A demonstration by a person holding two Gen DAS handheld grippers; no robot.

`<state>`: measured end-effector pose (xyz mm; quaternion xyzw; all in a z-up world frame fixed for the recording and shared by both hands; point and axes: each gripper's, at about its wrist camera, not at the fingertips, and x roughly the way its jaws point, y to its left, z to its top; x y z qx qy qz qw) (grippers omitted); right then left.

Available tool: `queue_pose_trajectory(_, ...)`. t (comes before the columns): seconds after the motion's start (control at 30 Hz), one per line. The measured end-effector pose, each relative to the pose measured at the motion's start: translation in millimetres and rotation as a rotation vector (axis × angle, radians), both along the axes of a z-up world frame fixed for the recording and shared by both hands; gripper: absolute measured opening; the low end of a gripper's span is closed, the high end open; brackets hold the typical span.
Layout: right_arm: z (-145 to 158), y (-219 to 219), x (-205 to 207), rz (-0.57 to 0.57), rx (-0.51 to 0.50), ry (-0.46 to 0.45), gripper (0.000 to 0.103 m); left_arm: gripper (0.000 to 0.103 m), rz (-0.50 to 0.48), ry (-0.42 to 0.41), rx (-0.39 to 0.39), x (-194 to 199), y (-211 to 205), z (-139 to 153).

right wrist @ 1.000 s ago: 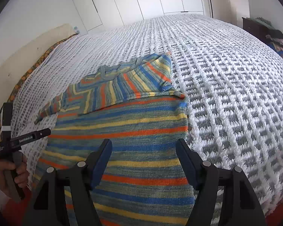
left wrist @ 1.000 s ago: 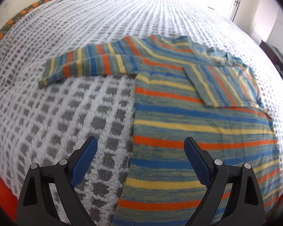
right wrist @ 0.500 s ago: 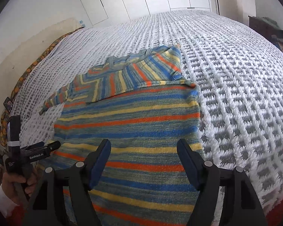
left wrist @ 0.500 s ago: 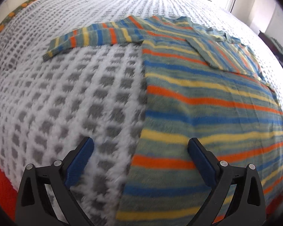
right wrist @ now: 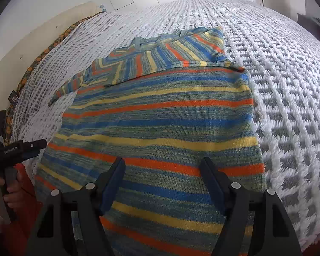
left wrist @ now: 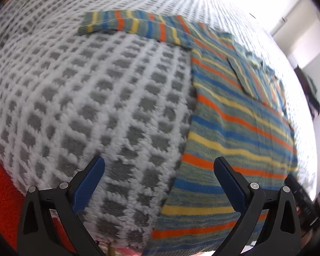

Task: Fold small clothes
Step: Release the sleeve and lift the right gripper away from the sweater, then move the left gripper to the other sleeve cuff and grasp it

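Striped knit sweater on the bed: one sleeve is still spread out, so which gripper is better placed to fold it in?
Left. The striped knit sweater's outstretched sleeve lies on the left gripper's side, ahead of its open jaws. The right gripper hovers open over the sweater's body, farther away.

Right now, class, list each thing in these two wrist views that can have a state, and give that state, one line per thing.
Striped knitted sweater: lying flat on the bed, partly folded.
Sweater's right sleeve: folded across the chest.
Sweater's left sleeve: stretched out sideways, unfolded.
White and grey textured bedspread: spread out under the sweater.
Left claw: open, holding nothing.
Right claw: open, holding nothing.
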<state>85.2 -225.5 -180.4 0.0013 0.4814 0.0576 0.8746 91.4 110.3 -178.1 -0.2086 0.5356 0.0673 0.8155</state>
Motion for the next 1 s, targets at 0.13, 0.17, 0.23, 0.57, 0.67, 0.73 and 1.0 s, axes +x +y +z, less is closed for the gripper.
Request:
queue_pose_trajectory(0.13,-1.8,-1.4,0.8,-0.003,0.011,0.009,0.074,0.102,0.066,-0.005,-0.01,0.6,22.9,4.4)
queue_pose_trajectory(0.17,-2.7,-1.8,1.0,-0.005,0.013,0.013,0.074,0.102,0.083,-0.005,-0.014,-0.1,27.8,4.8)
queue_pose_trajectory(0.23,-3.6,-1.7,1.0,-0.006,0.011,0.018,0.074,0.102,0.114,-0.006,-0.027,-2.9,37.7,4.6)
queue_pose_trajectory(0.57,-8.9,5.0,1.2,0.007,-0.023,0.025,0.079,0.102,0.164,0.003,-0.042,-16.7,58.7,-1.9)
queue_pose_trajectory(0.67,-9.7,3.0,1.3,-0.002,-0.01,0.027,0.079,0.102,0.169,-0.02,-0.09,-4.1,74.3,6.9)
queue_pose_trajectory(0.73,-9.8,3.4,0.9,-0.001,-0.013,0.028,0.079,0.102,0.24,-0.077,-0.224,6.4,104.1,18.4)
queue_pose_trajectory(1.0,-12.4,8.5,2.7,0.009,-0.032,0.031,0.084,0.1,0.427,-0.152,-0.507,68.5,194.7,9.9)
